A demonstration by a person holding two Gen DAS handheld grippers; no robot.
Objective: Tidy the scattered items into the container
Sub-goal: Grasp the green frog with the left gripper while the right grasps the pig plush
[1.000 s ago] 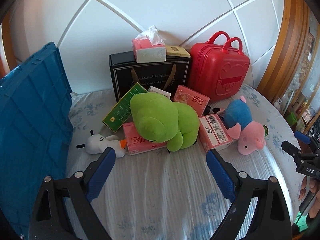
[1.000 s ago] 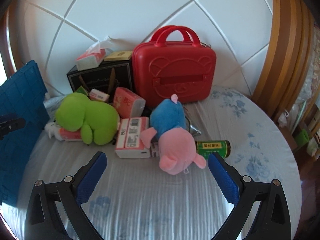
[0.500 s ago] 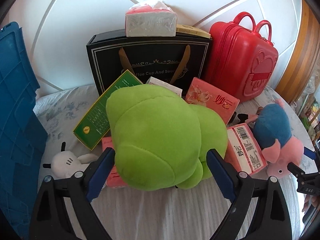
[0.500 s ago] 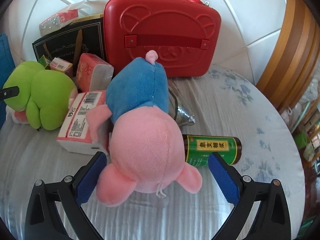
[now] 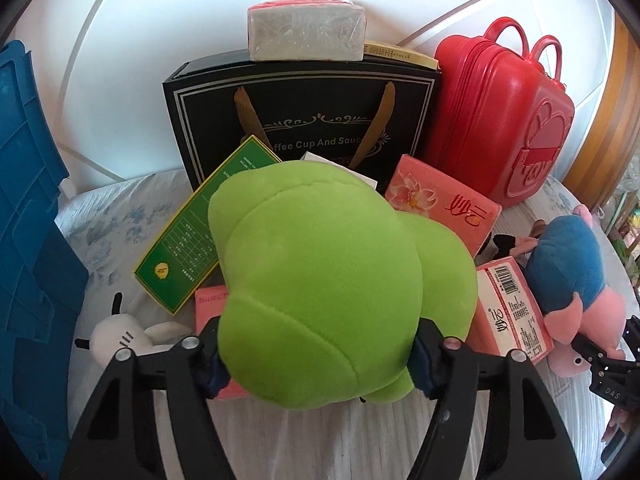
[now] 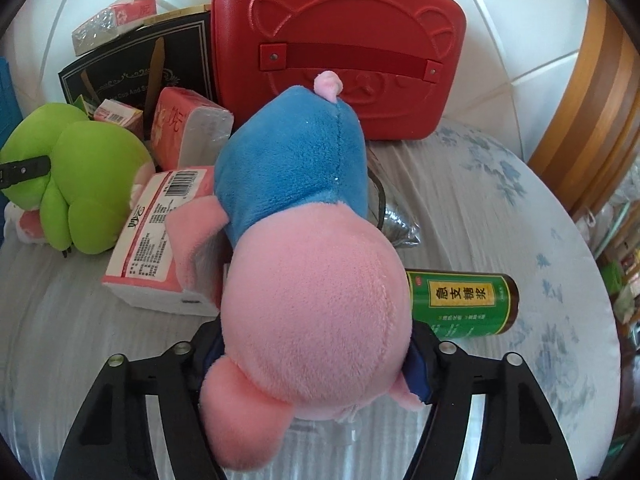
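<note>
A green plush toy (image 5: 320,272) lies on the bed among boxes. My left gripper (image 5: 320,360) straddles its near end; the jaws are closing and the blue pads press into both sides of the plush. In the right wrist view, a pig plush (image 6: 316,312) with a pink head and blue body lies lengthwise. My right gripper (image 6: 314,364) is closing on its head, and the pads dent the fabric. The blue plastic container (image 5: 28,240) stands at the left edge. The pig plush (image 5: 568,272) also shows at the right of the left wrist view.
A red suitcase (image 5: 500,120) and a black gift box (image 5: 304,120) stand against the white headboard. Pink tissue packs (image 6: 156,240), a green box (image 5: 200,232), a white toy (image 5: 116,340) and a green bottle (image 6: 460,304) lie around the plush toys. A wooden frame runs along the right.
Both grippers dropped forward onto the bed, the left over the green plush and the right over the pig. Their jaws then narrowed from wide open onto the toys.
</note>
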